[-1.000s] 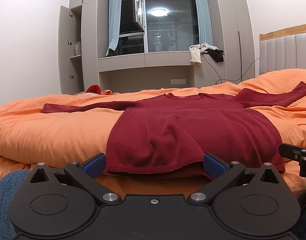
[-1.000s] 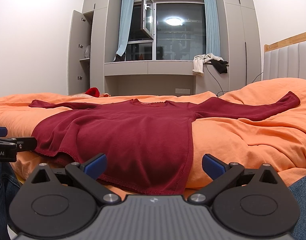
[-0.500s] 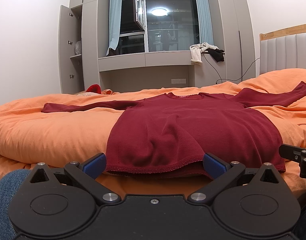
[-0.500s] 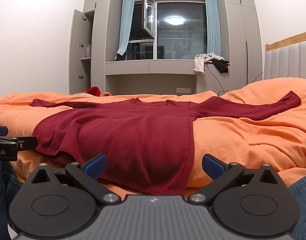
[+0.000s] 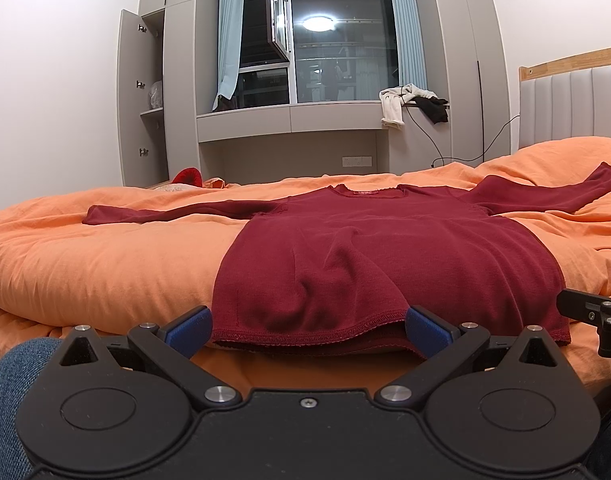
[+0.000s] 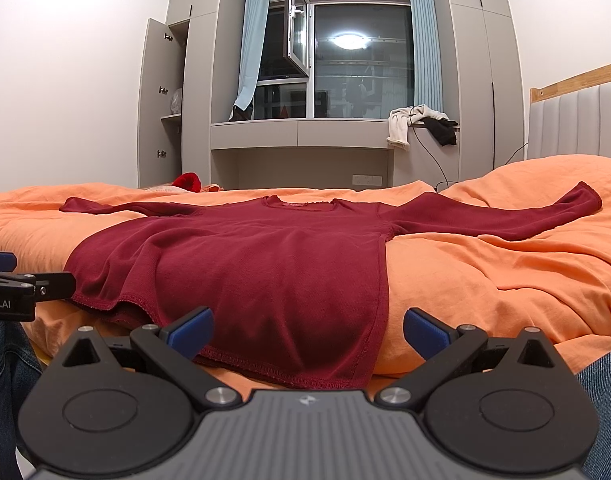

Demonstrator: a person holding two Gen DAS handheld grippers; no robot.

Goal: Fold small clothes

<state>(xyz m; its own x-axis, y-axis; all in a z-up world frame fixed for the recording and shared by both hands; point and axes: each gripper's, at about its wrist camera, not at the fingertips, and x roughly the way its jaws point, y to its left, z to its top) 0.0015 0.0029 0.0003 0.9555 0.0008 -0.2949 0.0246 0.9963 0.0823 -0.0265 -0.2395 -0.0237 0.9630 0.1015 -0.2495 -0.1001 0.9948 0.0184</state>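
Dark red long-sleeved top (image 5: 385,264) lies flat on the orange duvet (image 5: 105,264) of the bed, hem at the near edge, neck toward the far edge, both sleeves spread out to the sides. Hem hangs a bit over the near edge, w/ a ridge of slack cloth running up the middle of the body.

Left gripper (image 5: 307,330): jaws wide apart, holding nothing, just short of the hem's left half; blue pads (image 5: 189,330) sit either side of that stretch, not clearly touching it. Right gripper (image 6: 307,332): also wide open, empty, at the hem's right corner, w/ cloth between the pads but not pinched.

Containers: tall wardrobe (image 6: 161,92) by the far left wall, door open; on its shelf a pale bag-like bundle (image 6: 176,101), contents can't tell. On the window ledge (image 6: 297,136), a white garment (image 6: 401,124) and a black one (image 6: 443,130) hang over the right end. Red item (image 6: 187,181) beyond the bed's far edge.

Writing: "bot.AI" partly legible on the left gripper's body at the left edge of the right wrist view (image 6: 1,303). Neck label on the top is too small to read.

Denim-clad knees (image 5: 9,392) show at the bottom corners.
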